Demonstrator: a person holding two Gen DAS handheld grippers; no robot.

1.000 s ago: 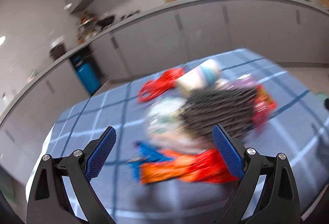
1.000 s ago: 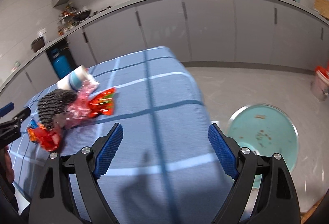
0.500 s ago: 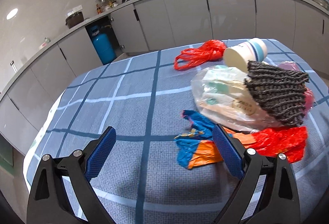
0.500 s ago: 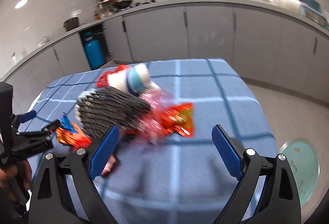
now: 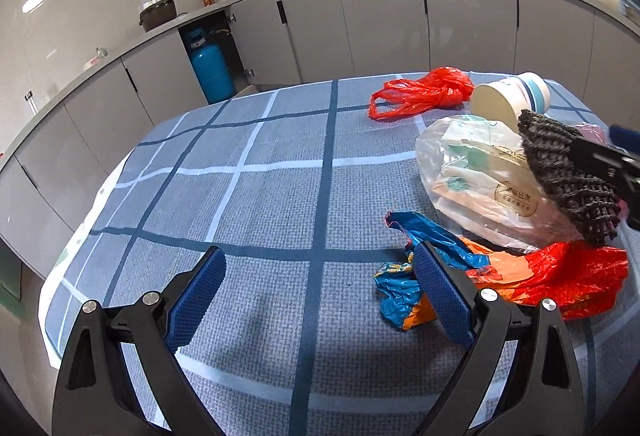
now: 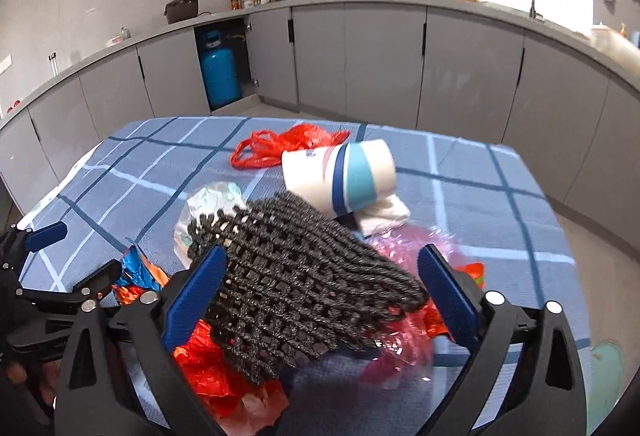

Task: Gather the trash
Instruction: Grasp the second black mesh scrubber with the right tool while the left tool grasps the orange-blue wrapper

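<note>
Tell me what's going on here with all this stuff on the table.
A person holding a claw in each hand is about to clear trash piled on a blue checked tablecloth. The right claw is open around a dark mesh net atop the pile. The left claw is open beside a blue-orange wrapper. A paper cup and a red bag lie behind, untouched.

Our left gripper (image 5: 320, 292) wide open above the checked tabletop (image 5: 256, 195), its right finger just beside a crumpled blue-orange wrapper (image 5: 404, 296), paper cup (image 5: 508, 97) lying beyond
</note>
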